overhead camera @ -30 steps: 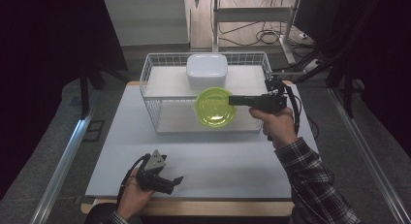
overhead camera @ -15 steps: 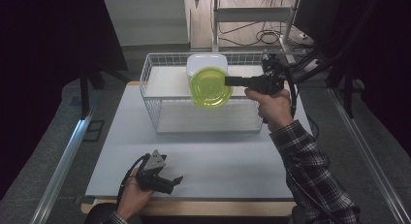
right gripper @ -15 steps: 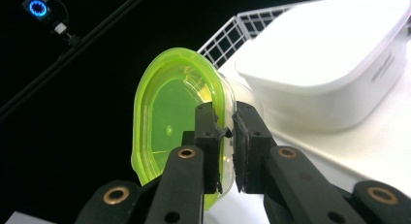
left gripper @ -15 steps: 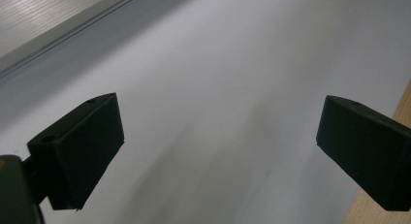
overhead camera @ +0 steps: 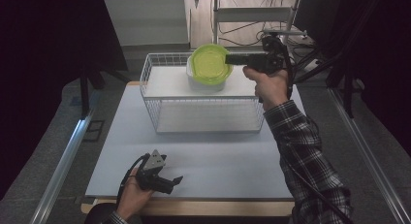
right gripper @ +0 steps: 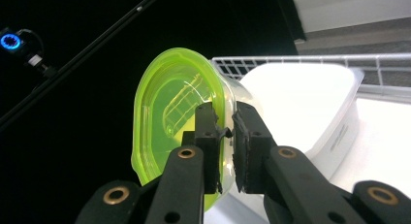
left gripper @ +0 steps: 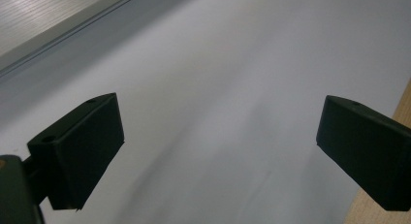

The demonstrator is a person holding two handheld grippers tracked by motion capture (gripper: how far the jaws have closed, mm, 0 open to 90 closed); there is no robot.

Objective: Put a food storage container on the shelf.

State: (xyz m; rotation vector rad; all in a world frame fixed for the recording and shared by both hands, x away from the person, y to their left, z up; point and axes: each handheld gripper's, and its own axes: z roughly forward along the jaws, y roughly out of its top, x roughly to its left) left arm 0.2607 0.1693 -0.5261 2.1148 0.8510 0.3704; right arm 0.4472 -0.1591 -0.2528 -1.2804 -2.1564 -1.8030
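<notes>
Left claw (overhead camera: 170,181) parked on the desk (overhead camera: 218,156), well in front of the wire basket (overhead camera: 203,112). Jaws wide apart, nothing between them, just bare white surface in the left claw view. Idle.

Wire basket sits mid-desk, white lidded tub (overhead camera: 206,81) inside it at the back.

Right claw (overhead camera: 228,59) clamped on the rim of the green-lidded container (overhead camera: 209,64), which hangs in the air above the back of the basket, right over the white tub. It's tipped on edge, lid facing roughly toward the camera. In the right claw view the jaws pinch only the lip where the green lid (right gripper: 174,112) meets the clear body: one pad on the lid side, one on the body side.

Risks as I see them:
- Edge grip on thin plastic, container cantilevered off one point. Any quick wrist roll and it pivots or slides out, dropping onto the white tub or the basket wire.
- If I'm mostly holding the lid lip, the lid could pop and the body falls away.
- Lowering it on edge, the bottom rim can catch the basket's top wire or the tub corner and lever it out of the pinch.
- Can't tell whether anything is inside; if there is, the tilt loads the lid seal.
</notes>
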